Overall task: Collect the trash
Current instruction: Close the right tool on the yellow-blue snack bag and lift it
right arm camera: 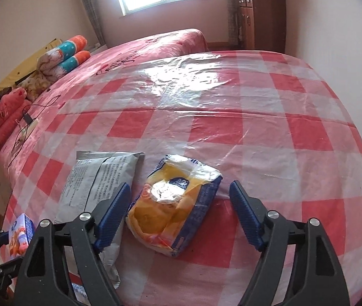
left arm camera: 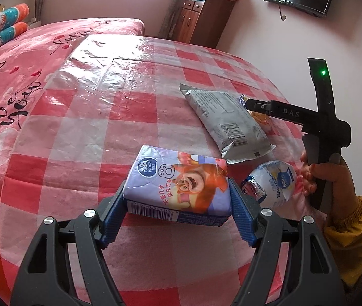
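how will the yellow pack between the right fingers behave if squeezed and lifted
The yellow pack is wrinkled, glossy film with a sagging, partly emptied look, so it will probably crumple rather than hold shape. The shiny wrap may slip on the fingers. It looks light, and flat enough not to roll on the table.

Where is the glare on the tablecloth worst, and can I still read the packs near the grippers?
Left wrist view: window glare washes the far-left plastic tablecloth; the purple tissue pack in the left gripper is sharp, print readable. Right wrist view: glare sits at the far centre; the yellow pack is clear but slightly soft, and the edges bend from fisheye.
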`<action>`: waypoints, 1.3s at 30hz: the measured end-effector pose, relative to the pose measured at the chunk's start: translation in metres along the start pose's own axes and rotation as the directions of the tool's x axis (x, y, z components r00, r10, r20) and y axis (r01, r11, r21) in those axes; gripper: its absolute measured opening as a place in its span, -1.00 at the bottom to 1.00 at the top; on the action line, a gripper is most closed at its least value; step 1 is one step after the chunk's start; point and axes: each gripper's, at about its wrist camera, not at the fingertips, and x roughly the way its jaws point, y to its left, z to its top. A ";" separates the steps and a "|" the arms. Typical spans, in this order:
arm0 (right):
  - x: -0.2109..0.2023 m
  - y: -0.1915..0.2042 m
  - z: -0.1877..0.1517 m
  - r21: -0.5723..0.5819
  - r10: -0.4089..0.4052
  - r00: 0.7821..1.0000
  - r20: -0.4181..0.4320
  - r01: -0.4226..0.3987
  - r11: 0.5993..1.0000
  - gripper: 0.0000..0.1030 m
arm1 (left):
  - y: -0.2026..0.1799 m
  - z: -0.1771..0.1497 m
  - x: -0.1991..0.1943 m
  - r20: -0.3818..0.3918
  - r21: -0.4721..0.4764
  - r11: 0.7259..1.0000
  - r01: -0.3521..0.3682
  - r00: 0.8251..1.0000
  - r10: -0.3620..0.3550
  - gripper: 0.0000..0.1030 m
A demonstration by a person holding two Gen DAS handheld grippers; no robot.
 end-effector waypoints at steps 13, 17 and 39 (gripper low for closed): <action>0.010 0.028 0.001 -0.161 -0.104 0.994 -0.033 0.098 0.982 0.33 | -0.004 0.002 0.005 -0.005 0.012 1.000 0.004 1.000 -0.004 0.44; 0.008 0.029 -0.002 -0.183 -0.093 0.995 -0.032 0.086 0.979 0.22 | -0.005 0.001 0.005 -0.008 0.016 1.000 0.004 1.000 -0.004 0.44; -0.033 0.010 -0.023 -0.121 -0.045 0.999 0.025 0.048 0.991 -0.15 | -0.007 -0.010 -0.005 -0.004 0.014 1.000 -0.008 1.000 0.008 0.44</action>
